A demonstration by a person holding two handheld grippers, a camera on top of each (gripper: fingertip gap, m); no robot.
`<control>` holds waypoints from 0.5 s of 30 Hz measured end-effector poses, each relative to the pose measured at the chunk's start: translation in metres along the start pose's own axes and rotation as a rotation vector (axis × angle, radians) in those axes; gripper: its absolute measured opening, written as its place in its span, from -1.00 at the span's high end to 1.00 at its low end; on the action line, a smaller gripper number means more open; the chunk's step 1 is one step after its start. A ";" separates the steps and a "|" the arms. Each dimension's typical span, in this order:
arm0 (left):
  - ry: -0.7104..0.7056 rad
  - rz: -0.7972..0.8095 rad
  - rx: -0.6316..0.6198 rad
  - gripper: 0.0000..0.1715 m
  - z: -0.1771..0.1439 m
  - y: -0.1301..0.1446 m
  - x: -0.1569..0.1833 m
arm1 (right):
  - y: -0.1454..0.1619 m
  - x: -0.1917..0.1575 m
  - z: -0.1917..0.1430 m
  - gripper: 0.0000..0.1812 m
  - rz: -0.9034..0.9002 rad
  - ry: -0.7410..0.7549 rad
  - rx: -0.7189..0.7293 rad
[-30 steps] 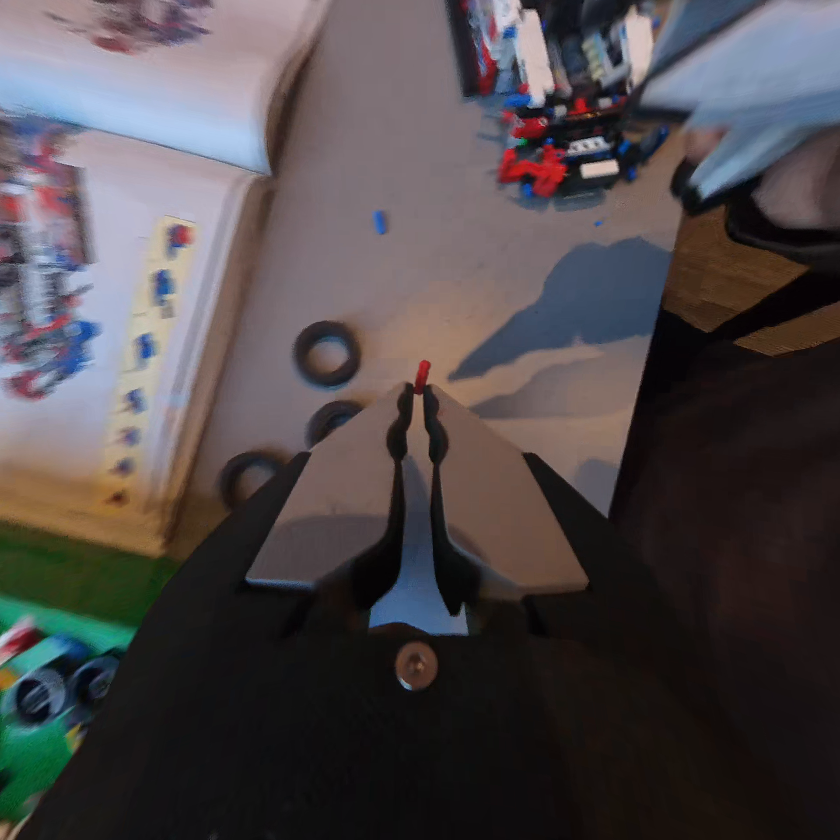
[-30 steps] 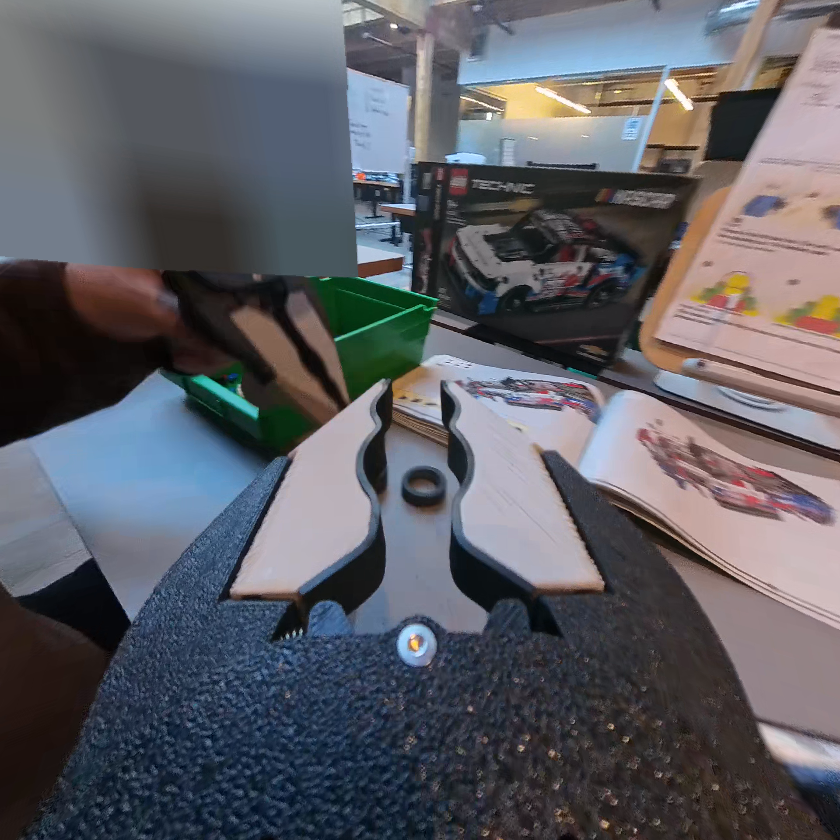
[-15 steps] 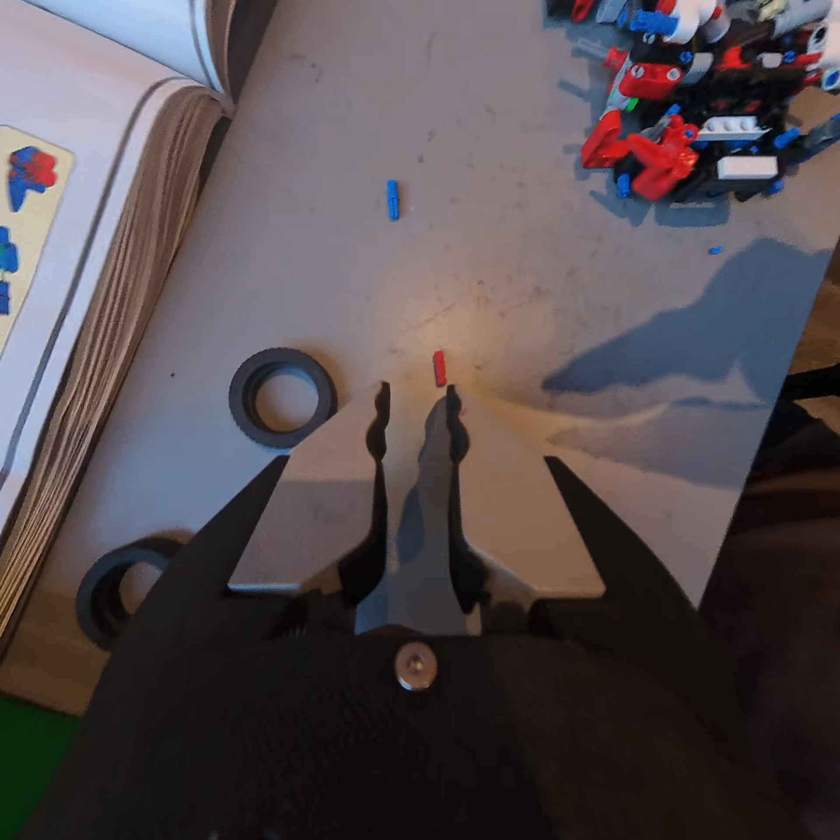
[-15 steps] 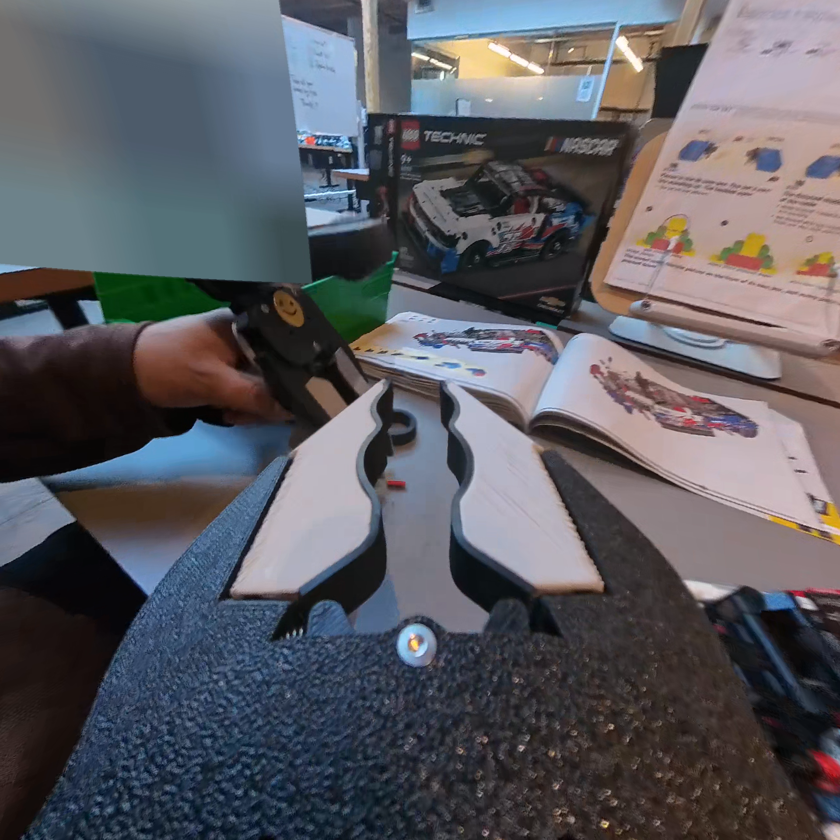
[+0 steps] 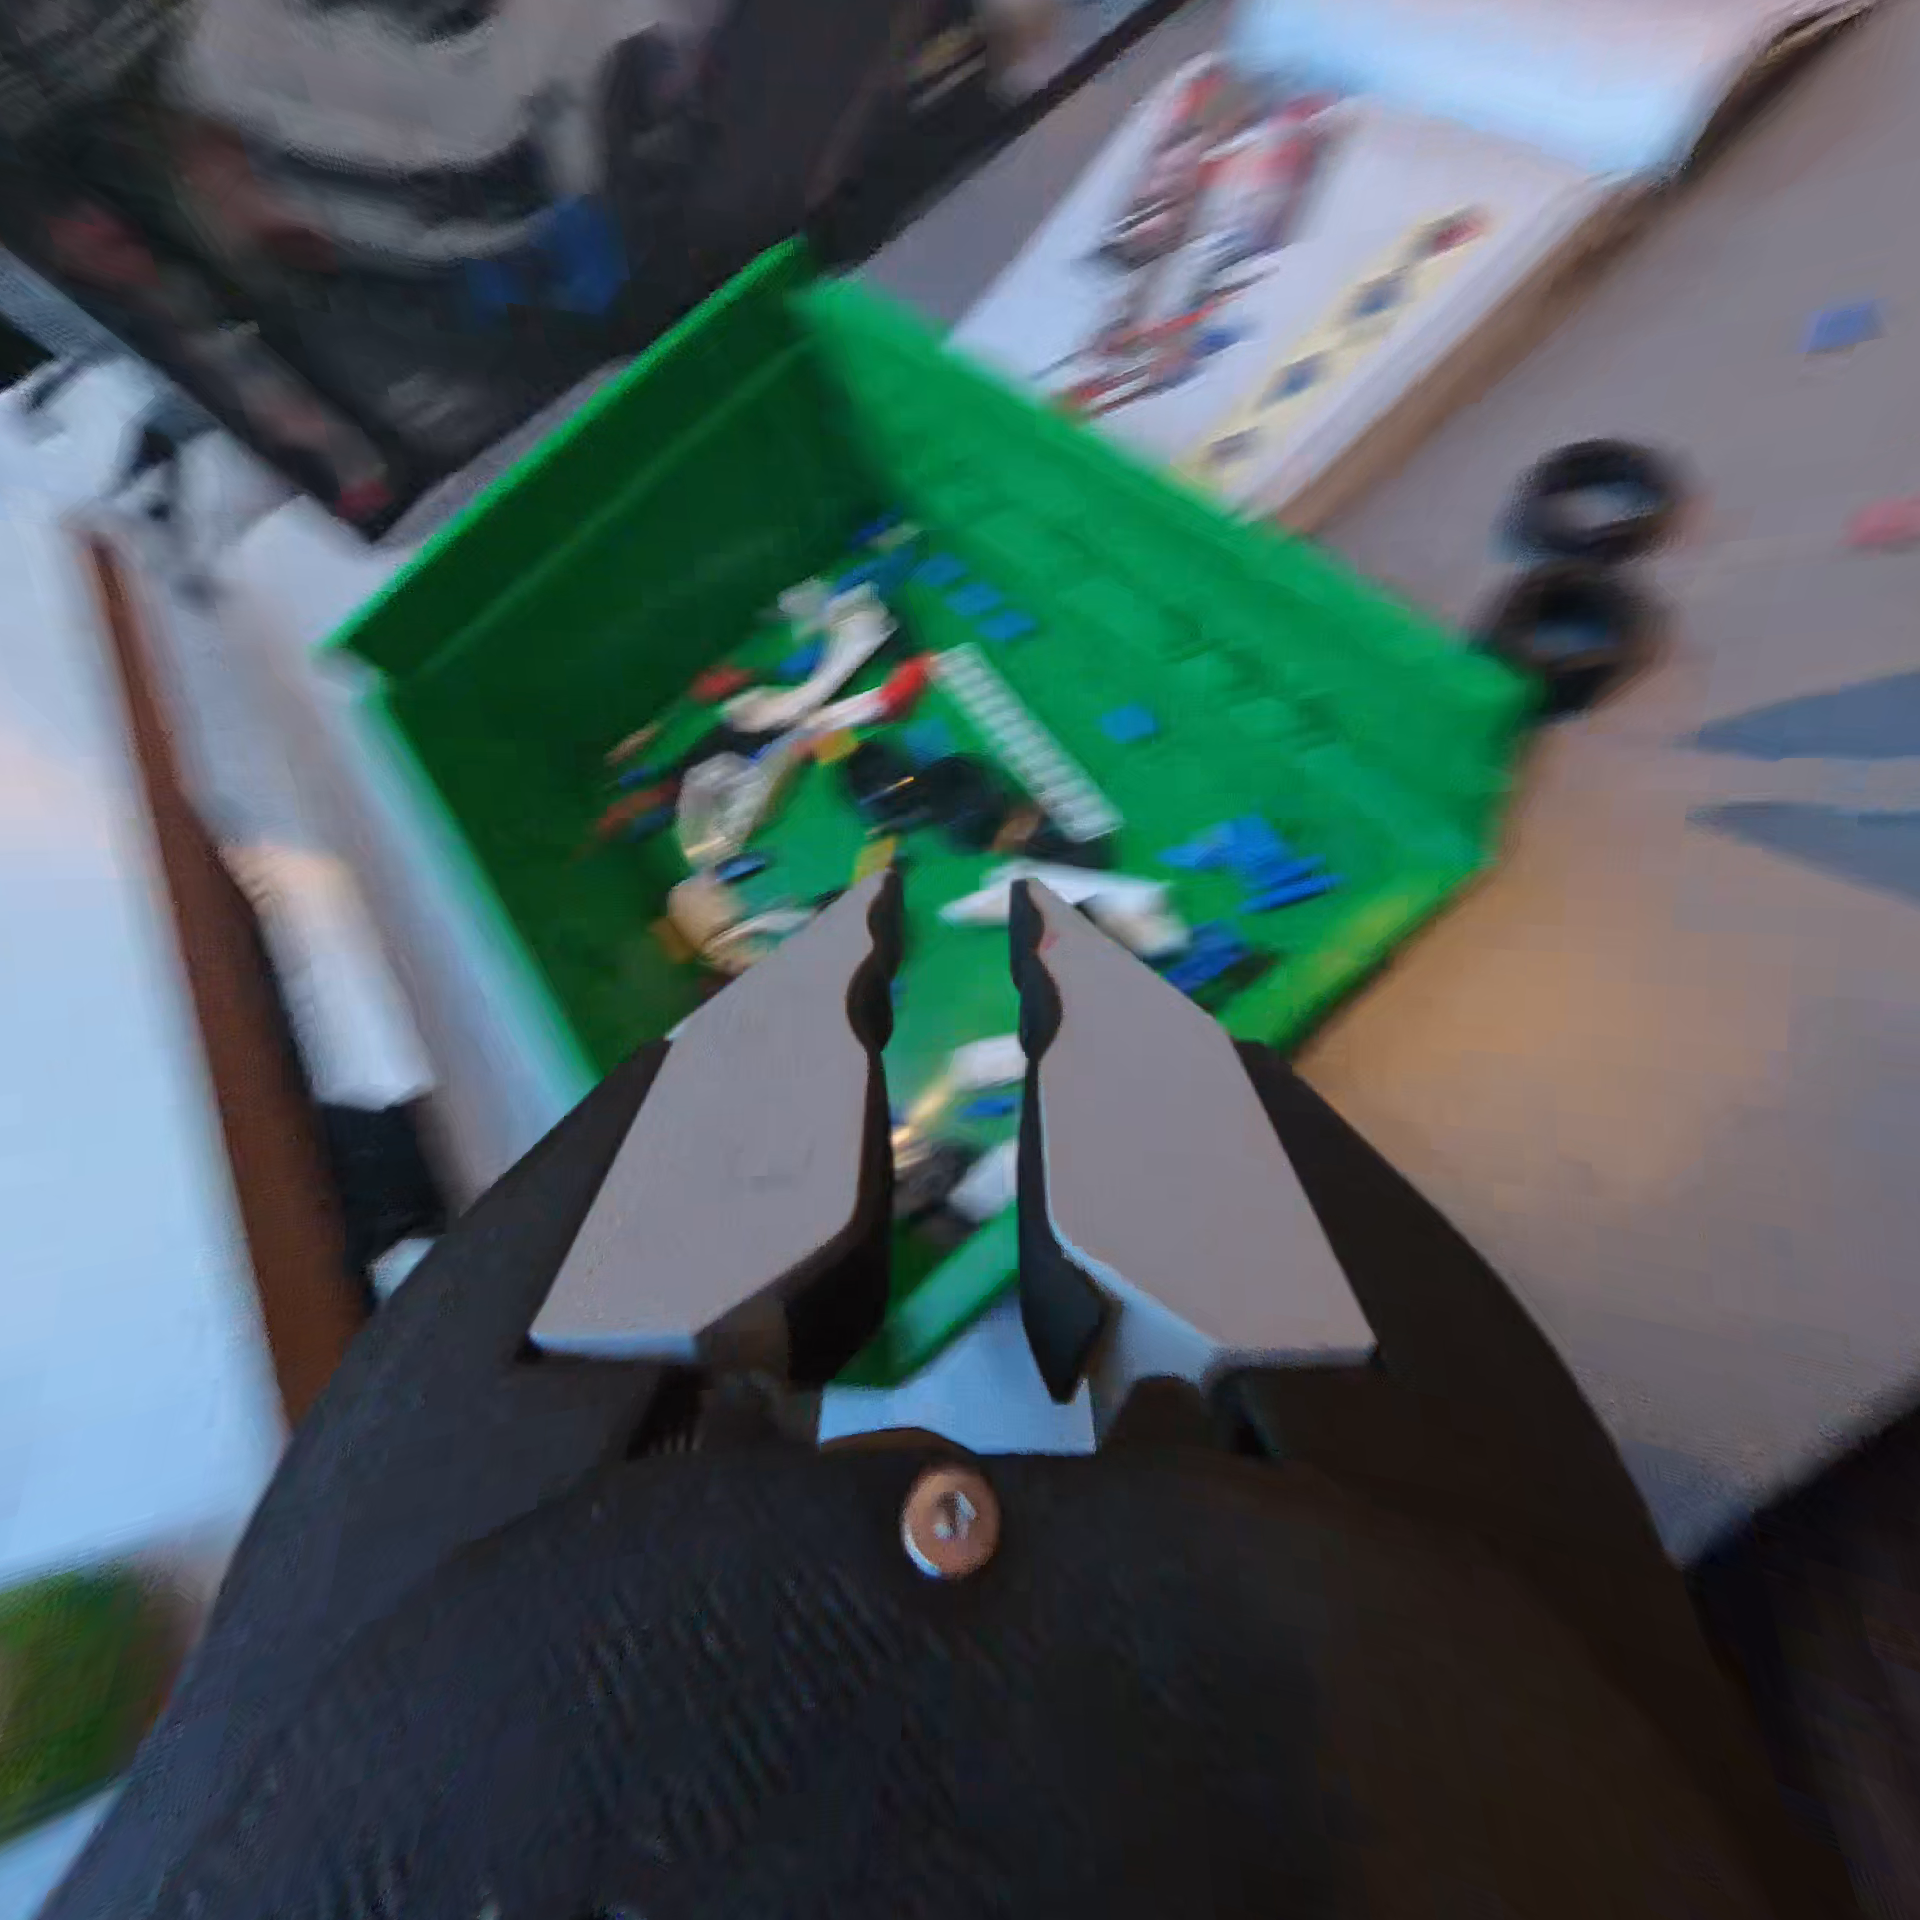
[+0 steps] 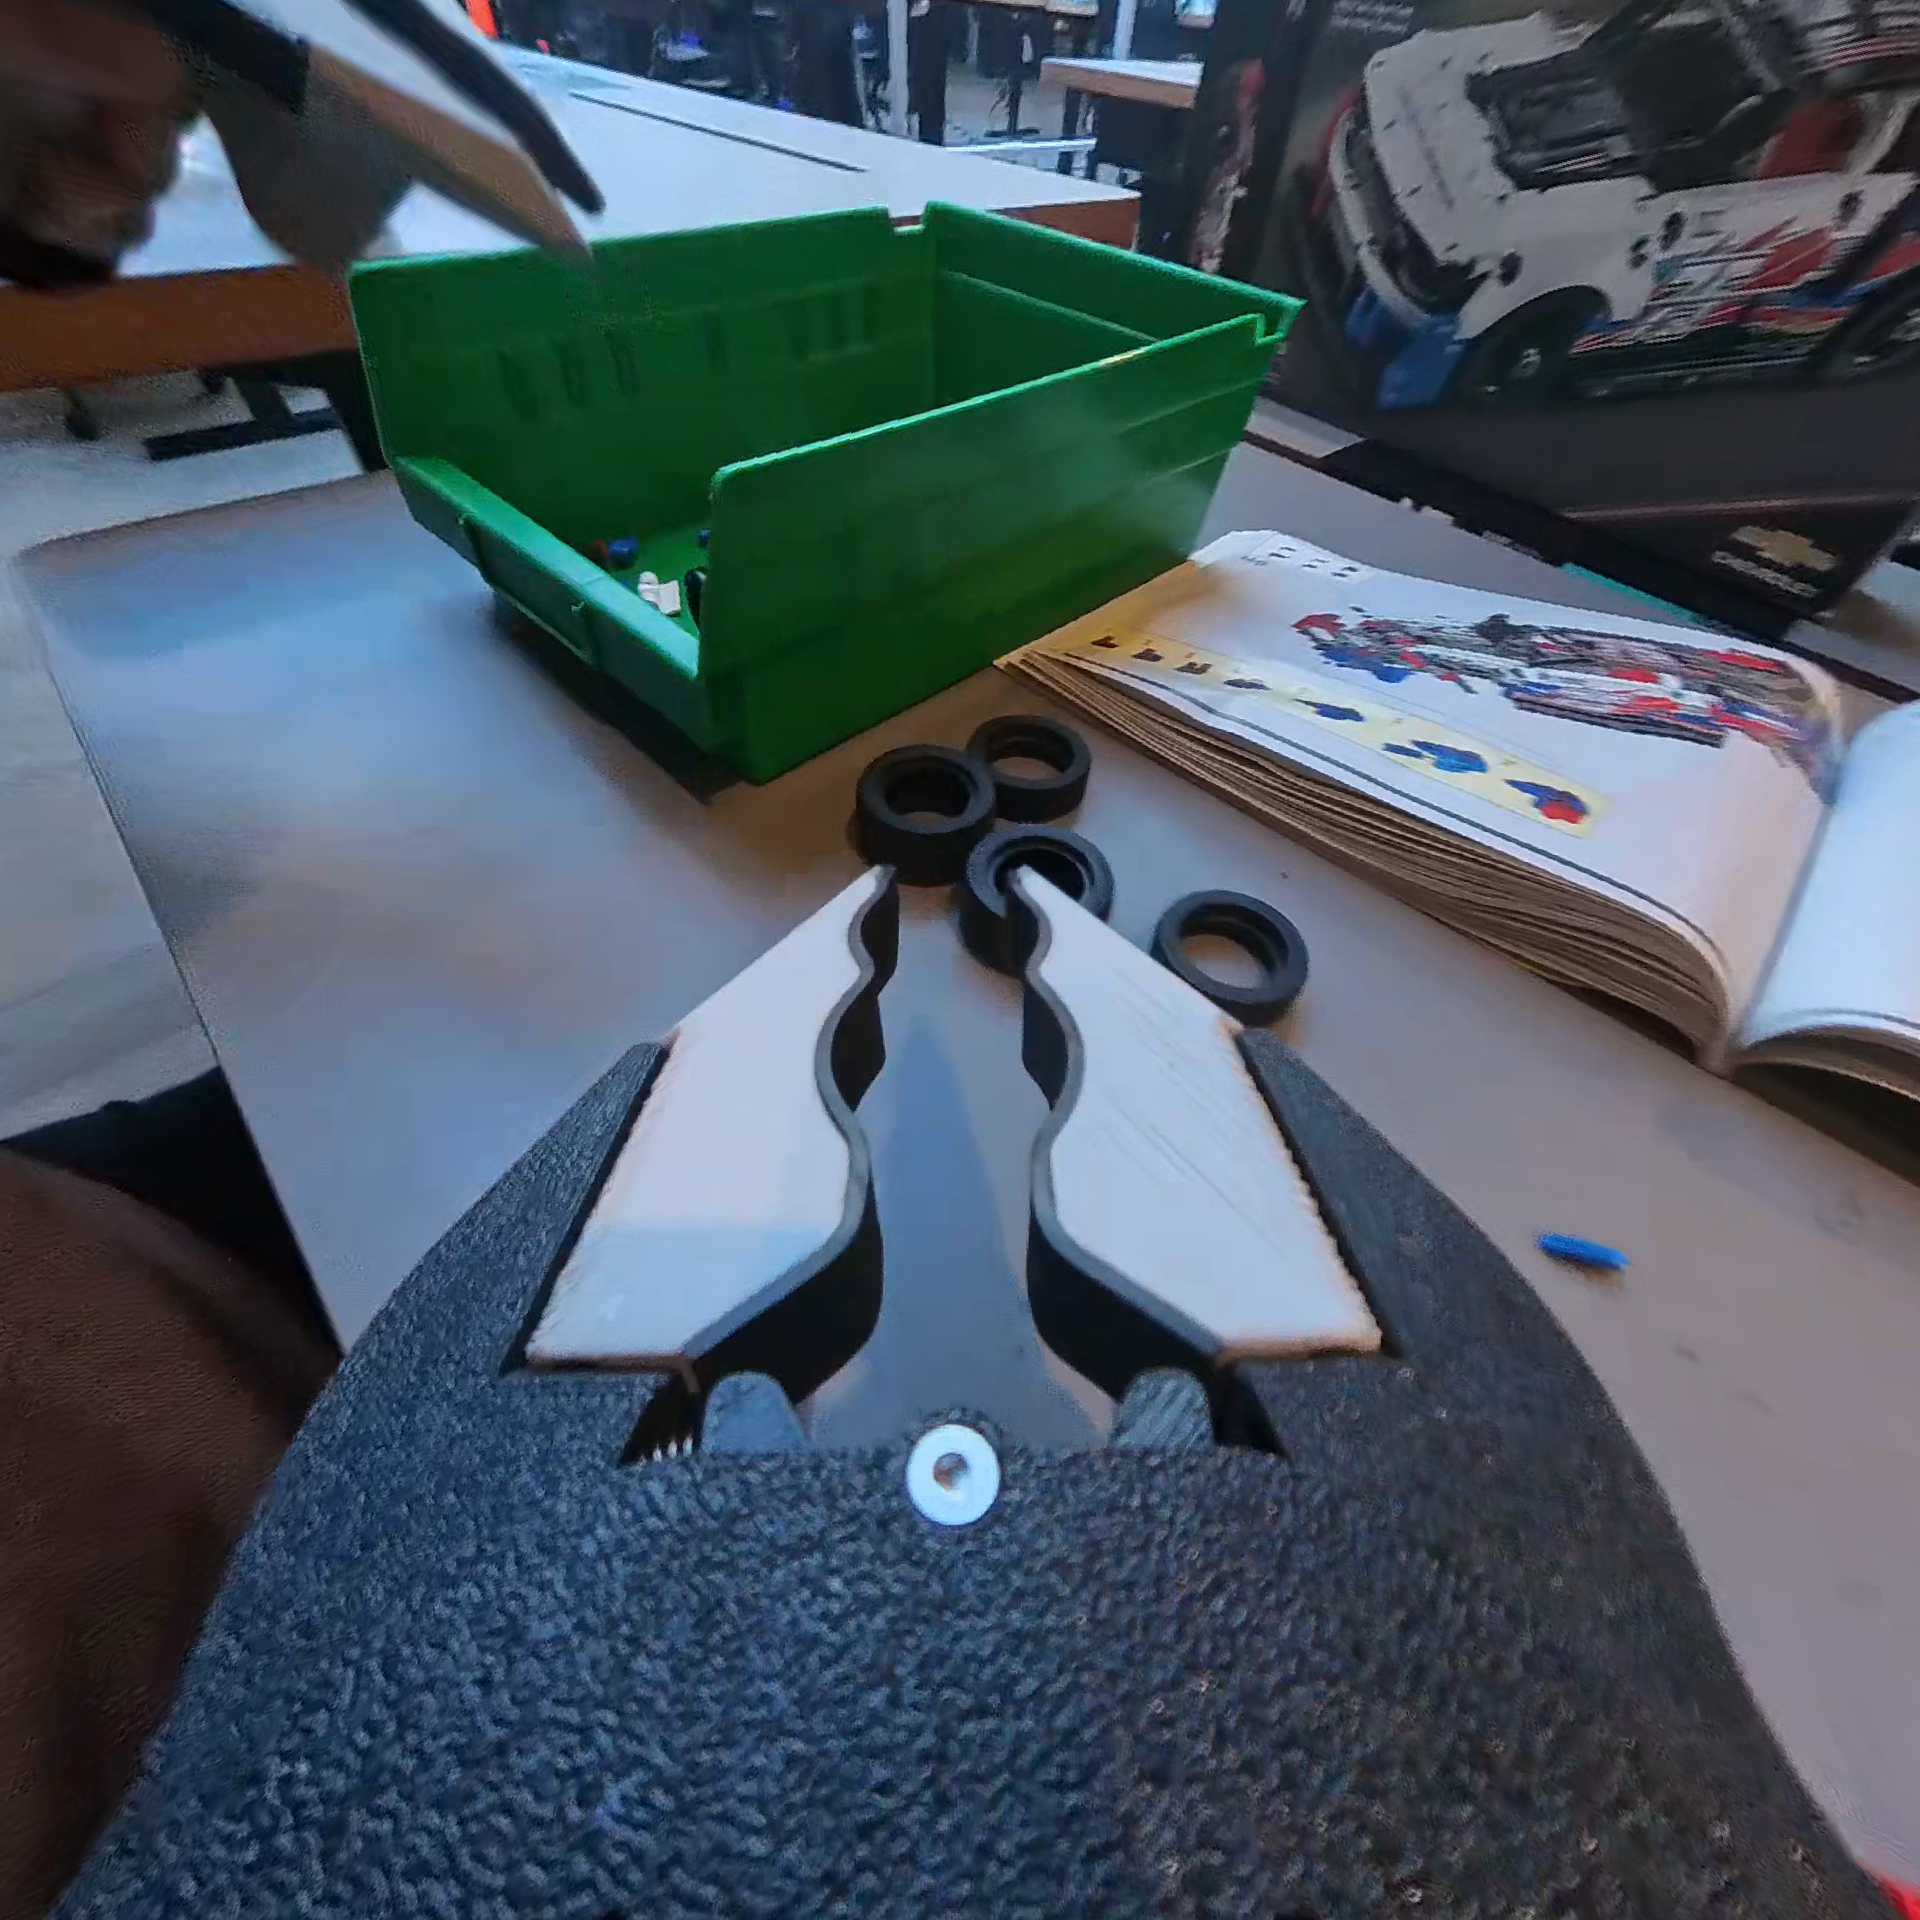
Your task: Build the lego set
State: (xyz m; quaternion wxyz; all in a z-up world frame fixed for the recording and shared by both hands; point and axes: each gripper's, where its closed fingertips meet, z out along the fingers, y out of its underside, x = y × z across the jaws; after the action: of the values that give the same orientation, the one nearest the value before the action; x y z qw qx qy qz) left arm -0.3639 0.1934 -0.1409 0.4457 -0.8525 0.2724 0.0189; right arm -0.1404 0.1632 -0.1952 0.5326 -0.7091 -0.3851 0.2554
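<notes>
Fingers of both the left gripper (image 5: 951, 899) and right gripper (image 6: 954, 883) narrowly parted, empty — printed set box (image 6: 1621, 260) behind green bin (image 6: 935, 499)

Black tyres (image 6: 923, 808): four
Green bin (image 6: 966, 540): one
Open instruction booklet (image 6: 1455, 727): one
Loose blue pin (image 6: 1581, 1251): one
Set box (image 6: 1621, 239): one
Tools: two

bin (image 6: 966, 540): green plastic, smooth | tyres (image 6: 923, 810): black, matt, probably rubber | booklet (image 6: 1455, 717): paper | right gripper (image 6: 956, 904): rough-textured black body
</notes>
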 end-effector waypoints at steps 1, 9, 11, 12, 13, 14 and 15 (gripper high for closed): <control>-0.080 -0.004 -0.042 0.79 -0.004 0.011 -0.032 | 0.001 -0.003 0.007 0.78 0.000 -0.014 -0.007; 0.016 0.073 -0.149 0.73 0.047 0.004 -0.089 | -0.009 -0.016 0.038 0.82 -0.063 -0.081 -0.002; 0.010 0.115 -0.172 0.77 0.067 0.002 -0.092 | -0.009 -0.015 0.041 0.82 -0.057 -0.090 -0.003; -0.023 0.132 -0.189 0.79 0.074 0.002 -0.099 | -0.010 -0.015 0.042 0.82 -0.055 -0.095 -0.001; -0.049 0.139 -0.192 0.82 0.079 0.001 -0.105 | -0.010 -0.014 0.042 0.82 -0.052 -0.094 0.004; -0.046 0.132 -0.185 0.84 0.083 0.000 -0.106 | -0.011 -0.013 0.042 0.82 -0.049 -0.092 0.008; -0.022 0.110 -0.177 0.86 0.086 -0.001 -0.105 | -0.012 -0.013 0.042 0.82 -0.047 -0.096 0.011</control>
State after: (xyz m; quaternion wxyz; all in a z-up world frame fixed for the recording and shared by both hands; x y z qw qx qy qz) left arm -0.4346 0.3073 -0.1630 0.3699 -0.8720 0.3111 0.0769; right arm -0.1837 0.1779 -0.1976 0.5234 -0.6838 -0.4251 0.2787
